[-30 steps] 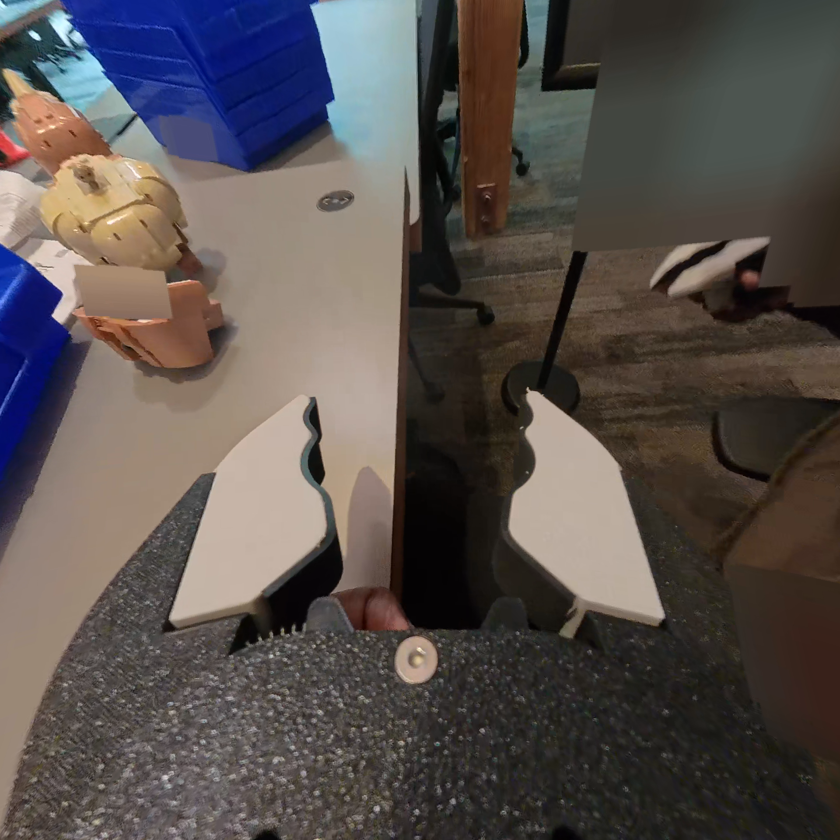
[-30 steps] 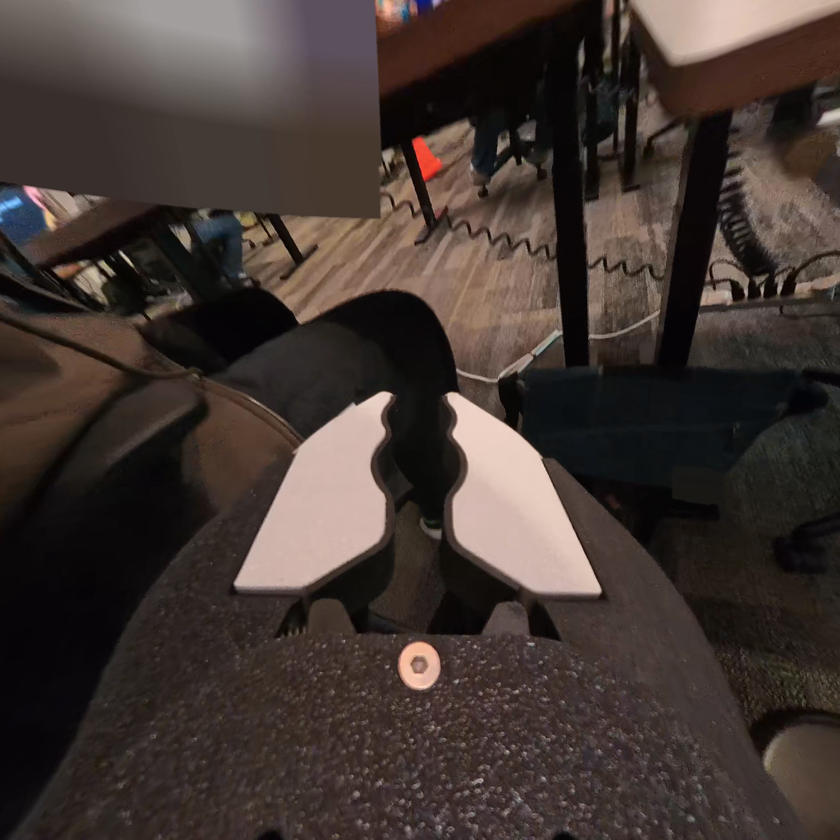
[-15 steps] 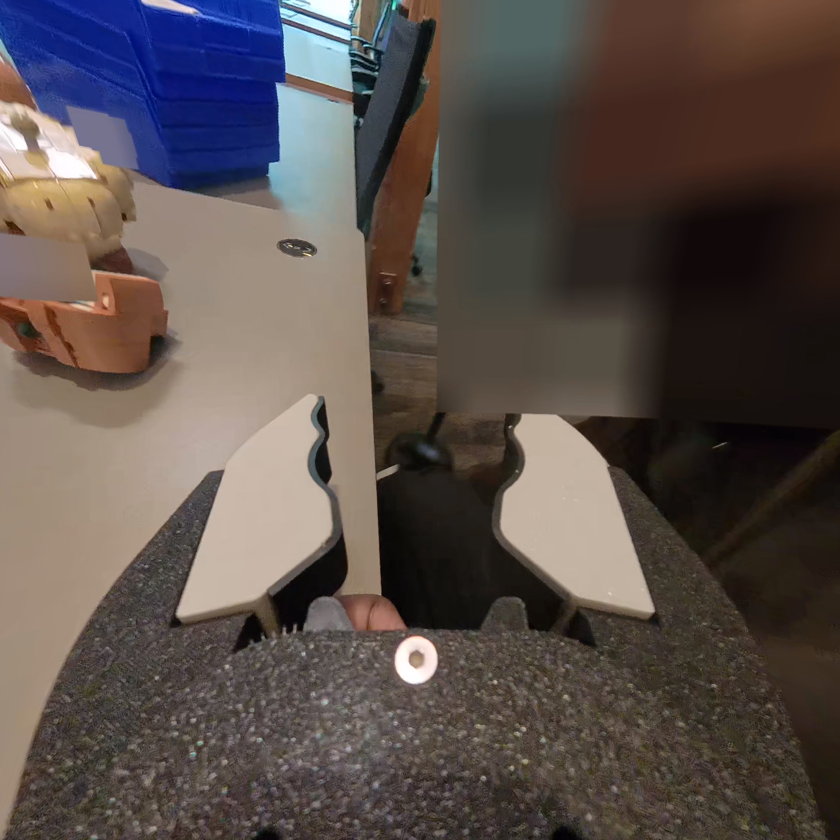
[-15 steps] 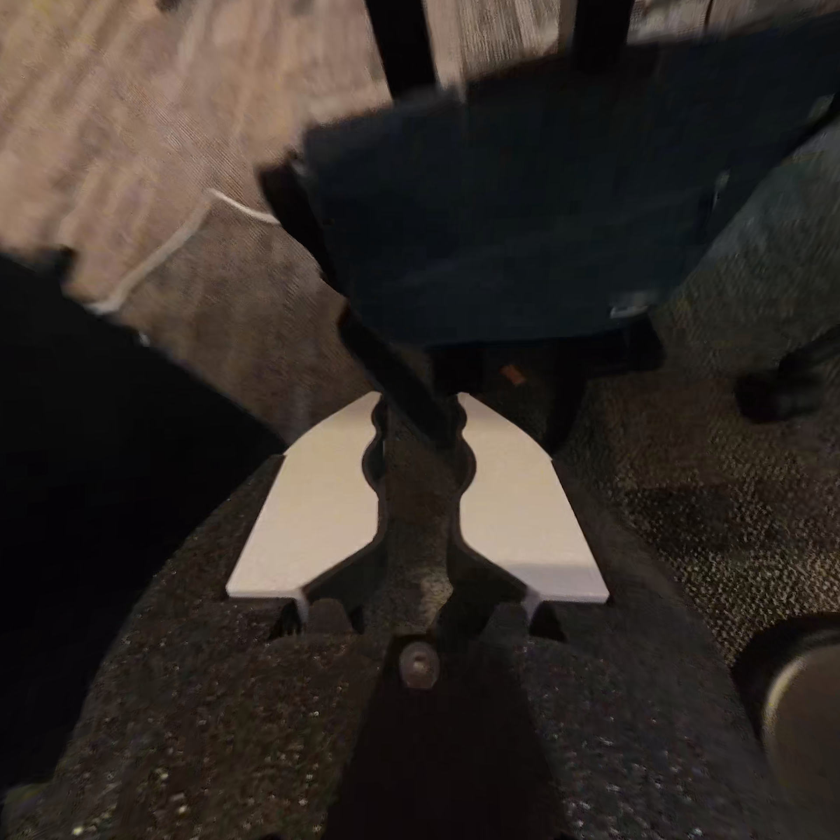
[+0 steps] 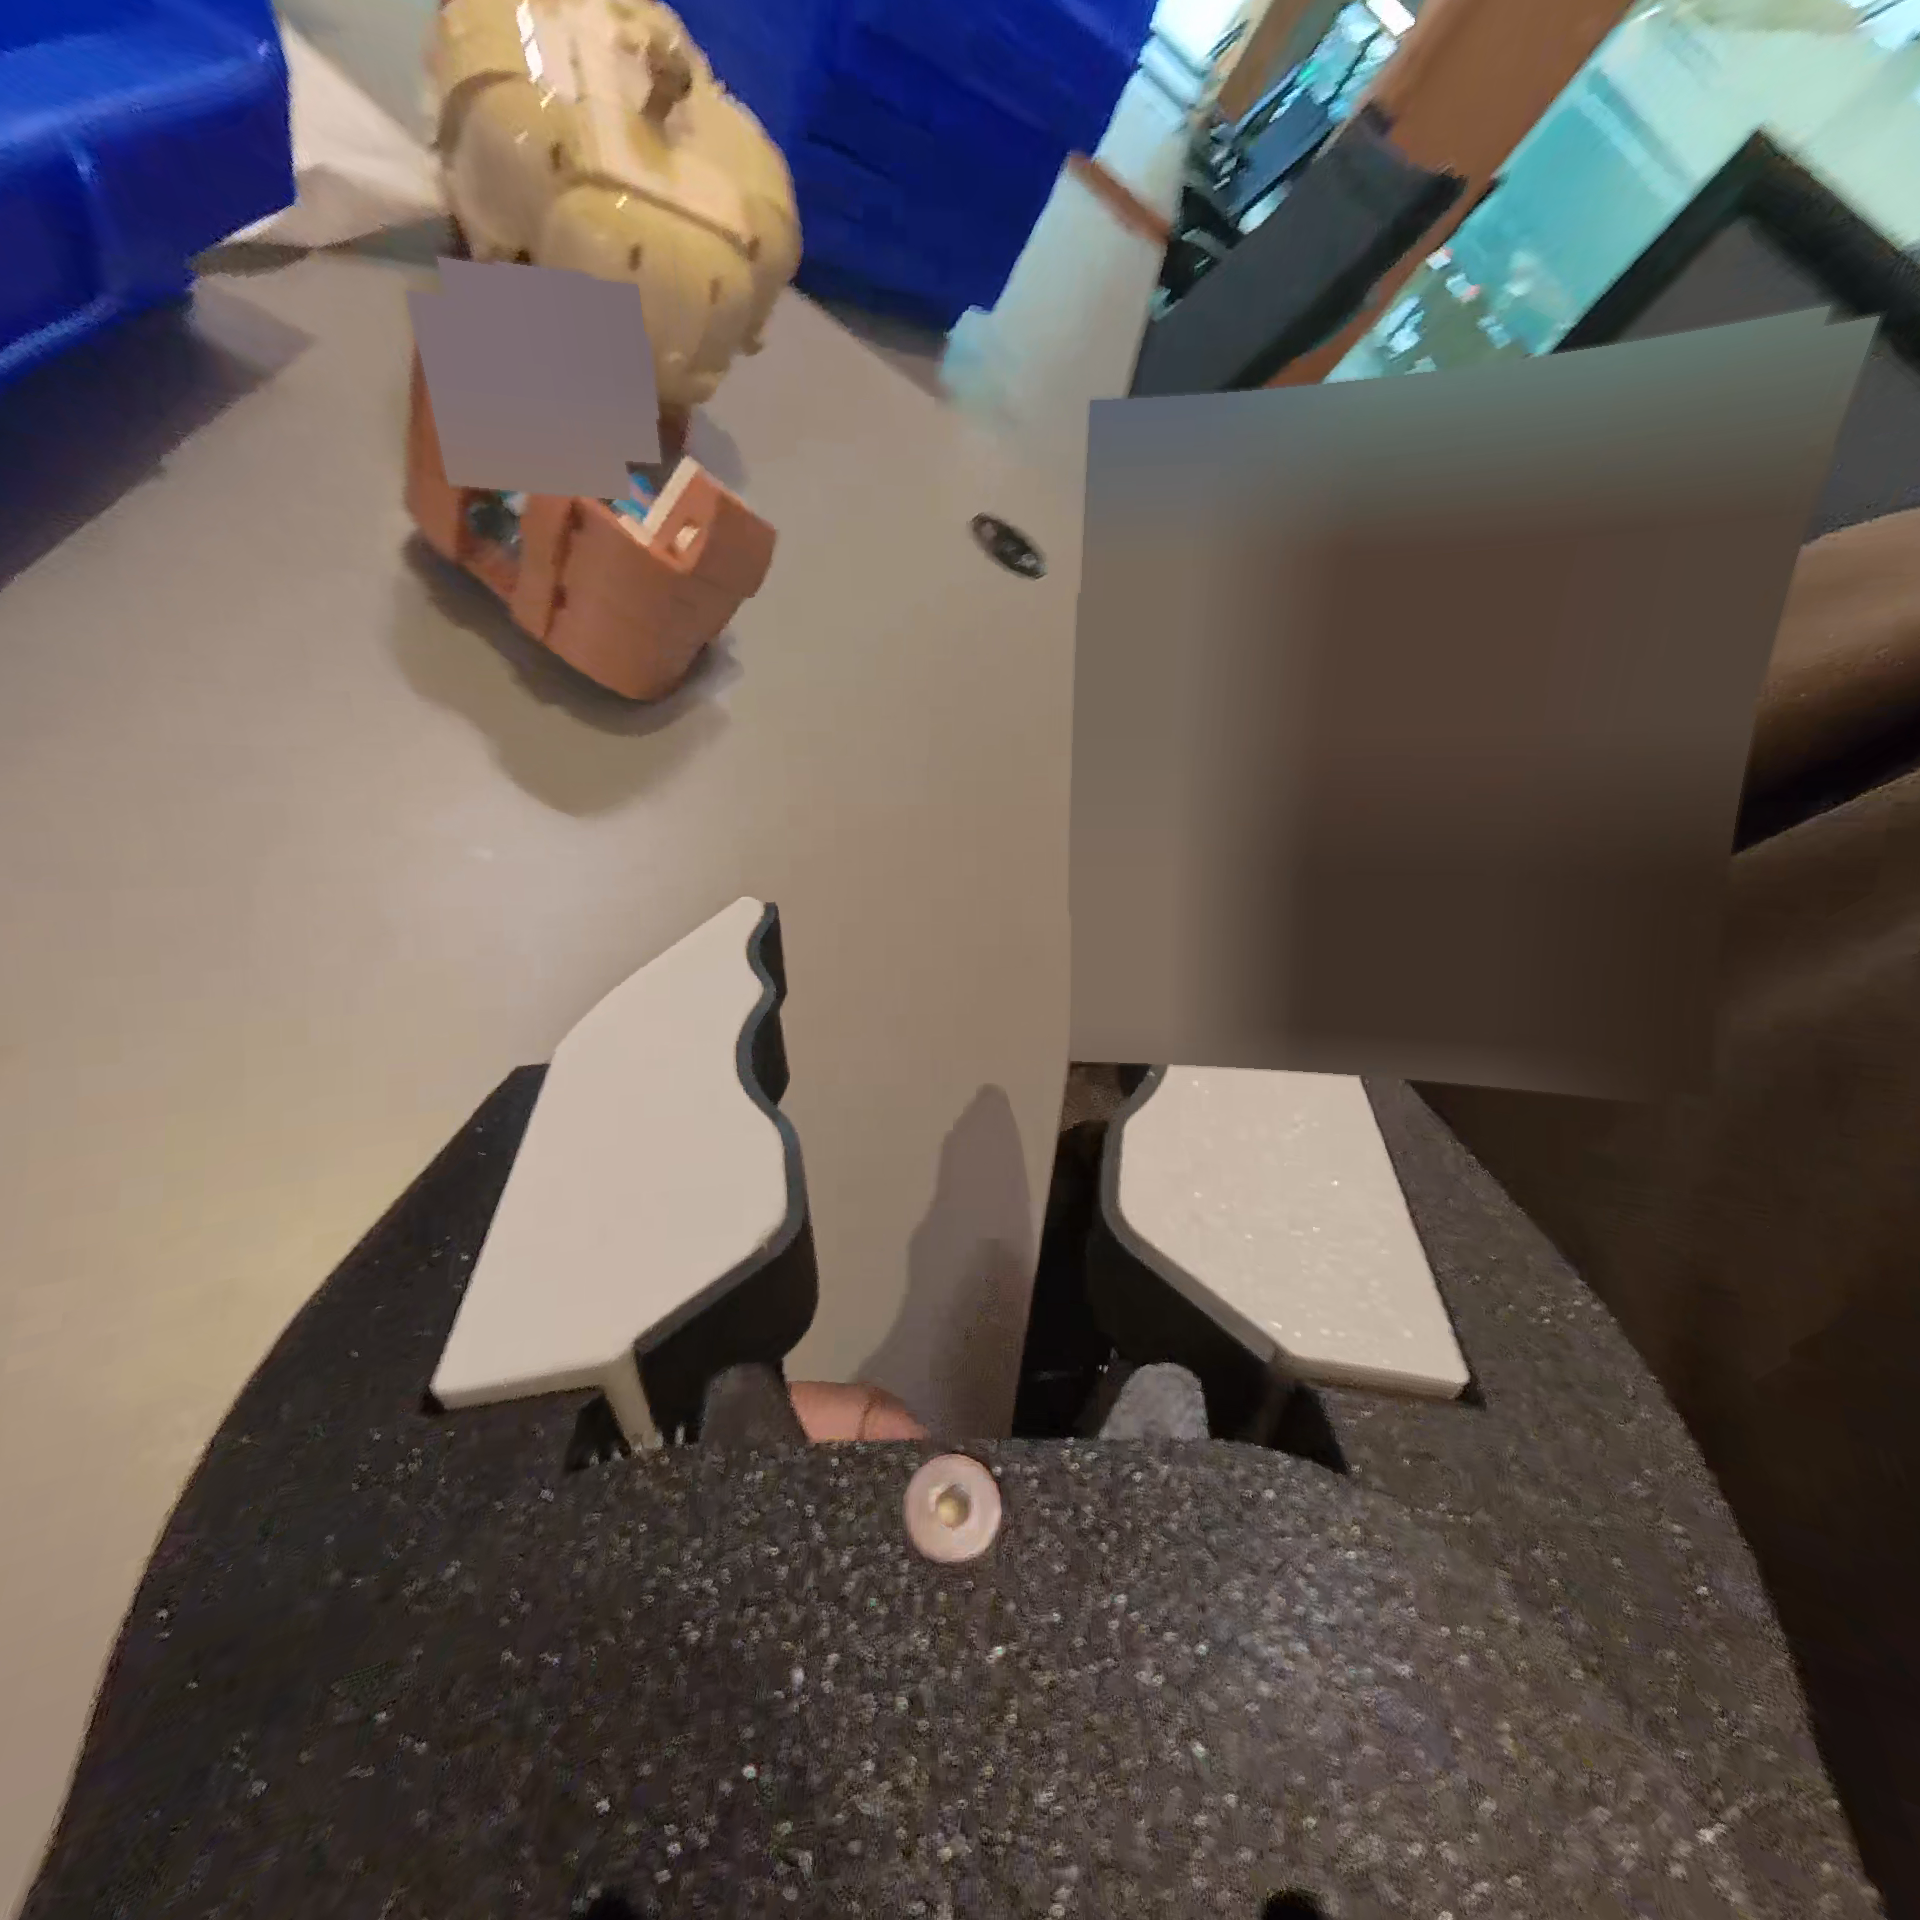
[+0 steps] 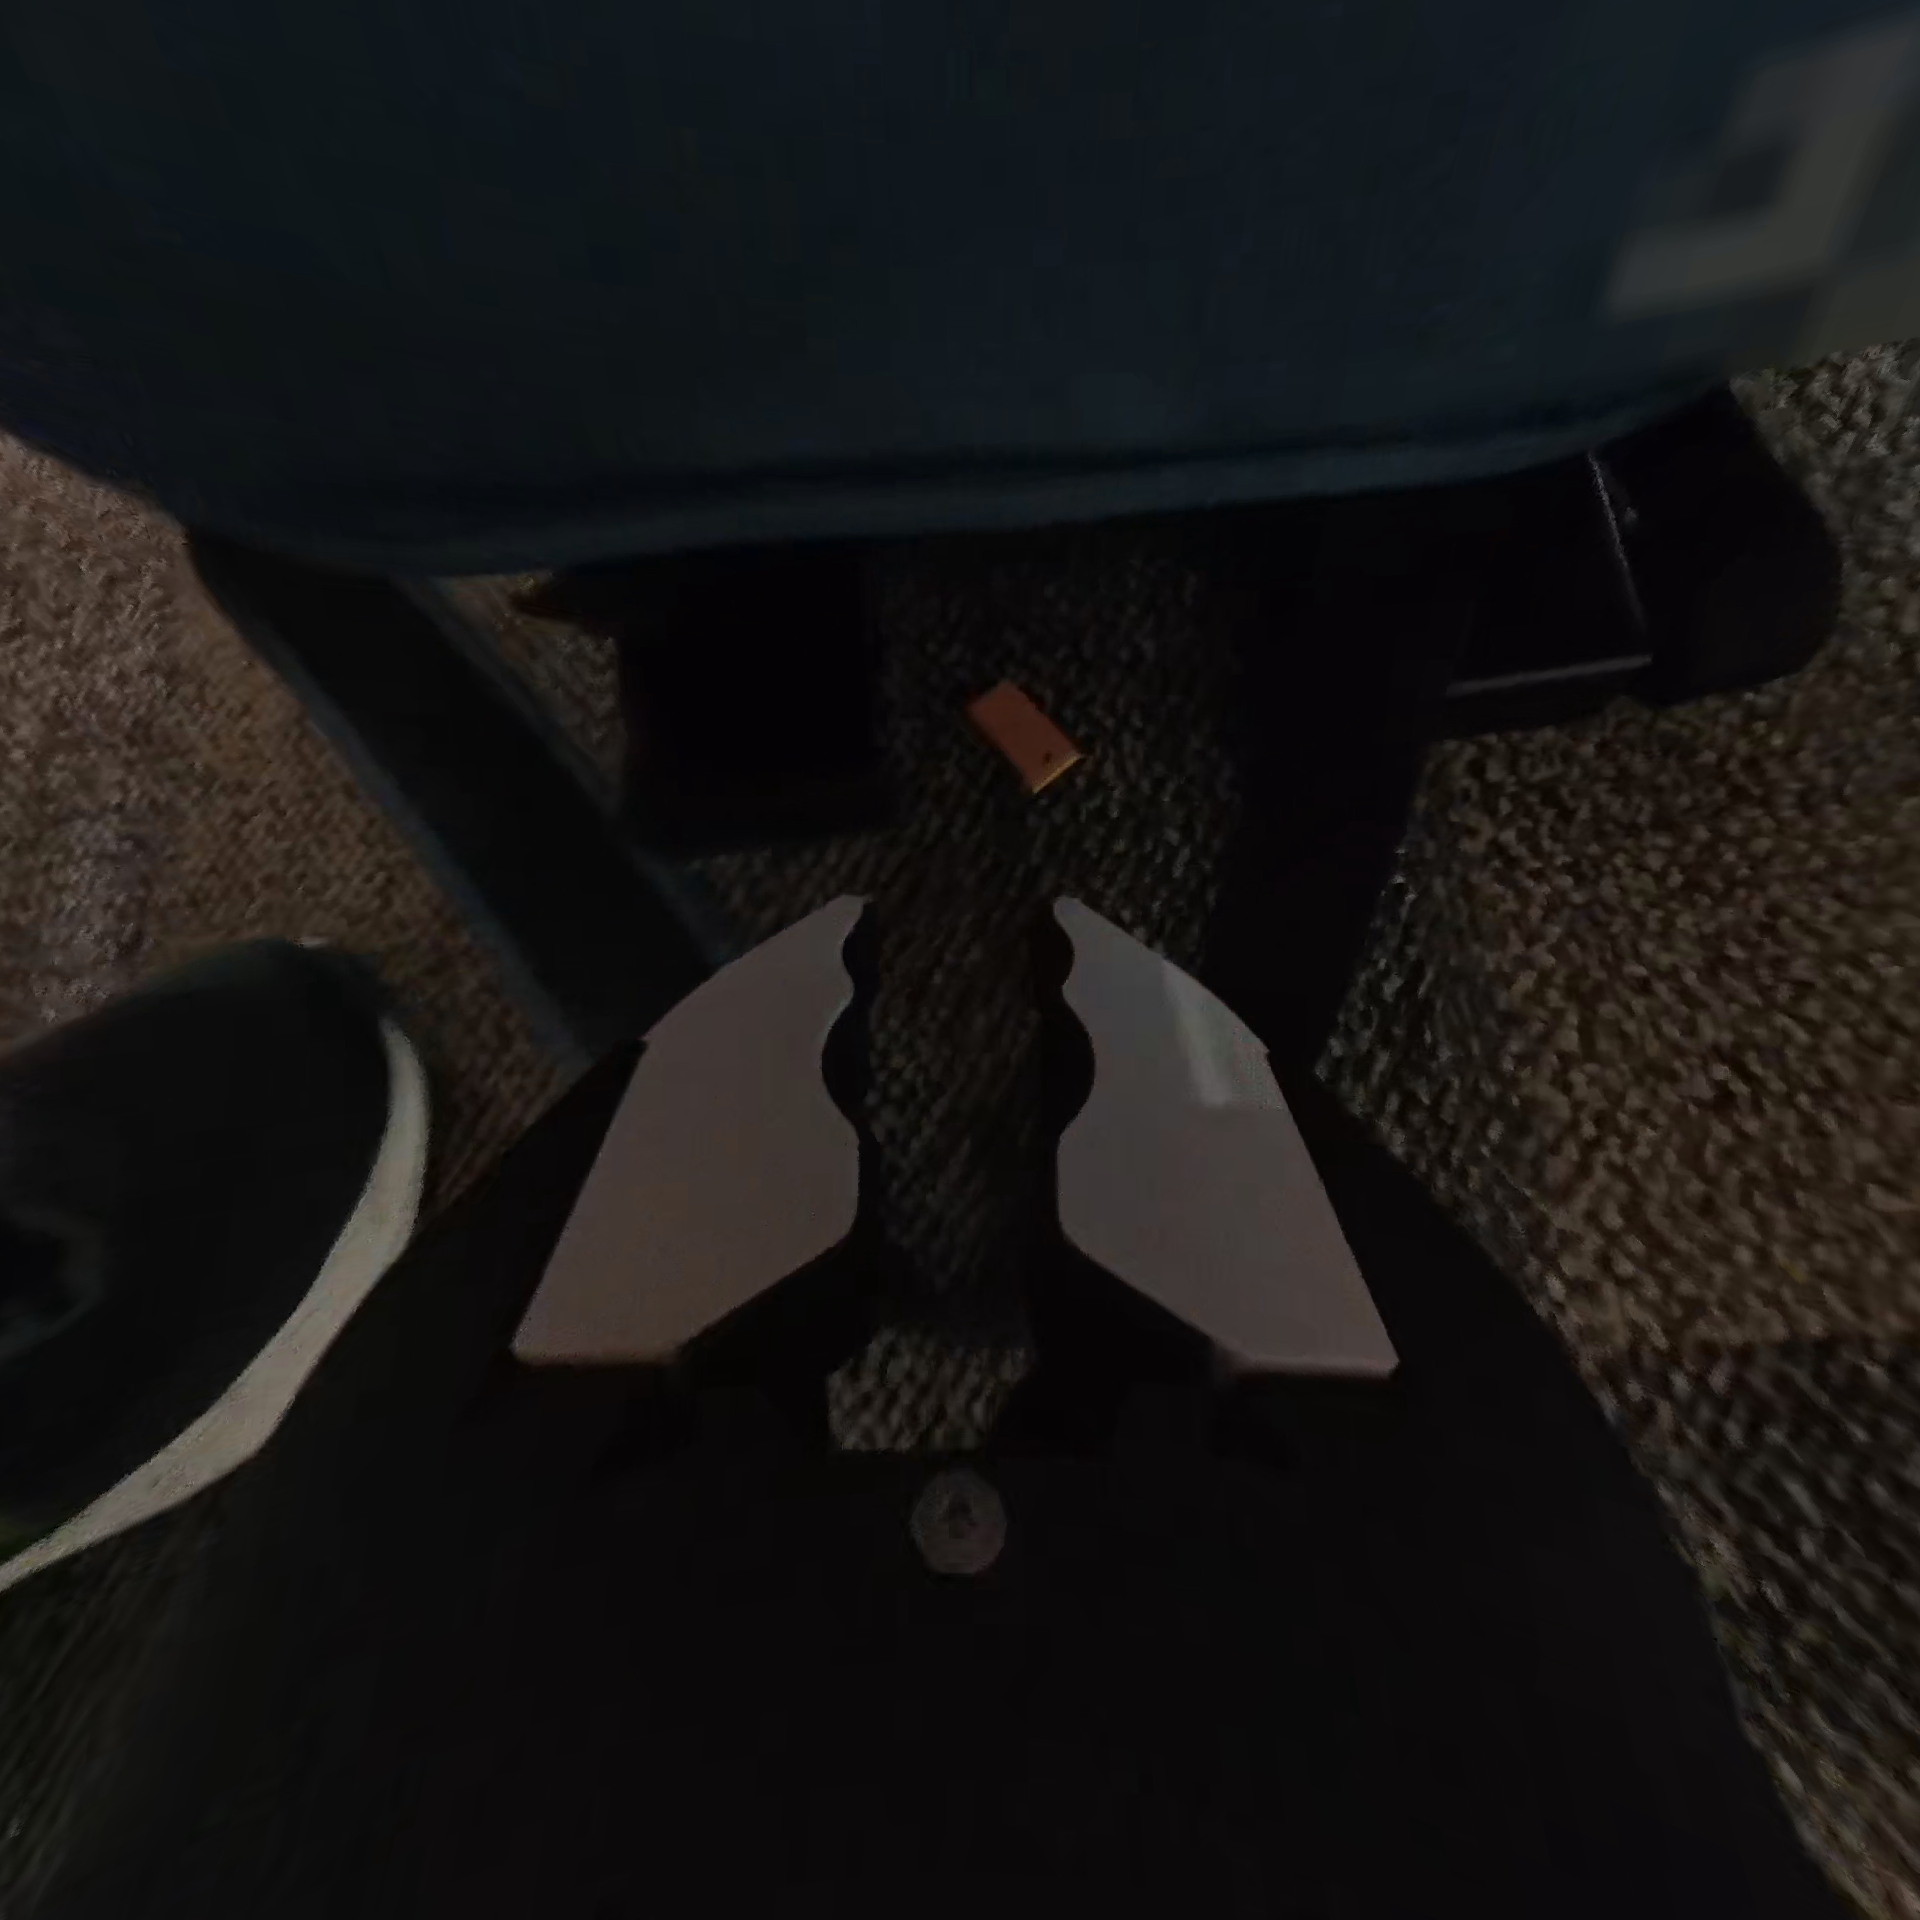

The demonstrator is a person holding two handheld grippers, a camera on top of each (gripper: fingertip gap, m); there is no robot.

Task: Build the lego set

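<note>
Cream lego chunk (image 5: 613, 156) above a terracotta-brown one (image 5: 623, 582), grey table (image 5: 260, 831), blue bins (image 5: 125, 156); orange-brown brick (image 6: 1023, 740) on speckled carpet (image 6: 1621, 987).

Ahead of my left tongs, on the grey table (image 5: 260, 831), I count two lego builds: one brown build (image 5: 613, 592) nearer, and one cream build (image 5: 623, 177) touching it just behind. Beyond those I make out two blue bins (image 5: 114, 177) (blurred, so there may be more in the stack). Ahead of my right tongs, down on the carpet (image 6: 1610, 987), lies one small orange brick (image 6: 1023, 740), under one dark chair (image 6: 831, 260).
</note>
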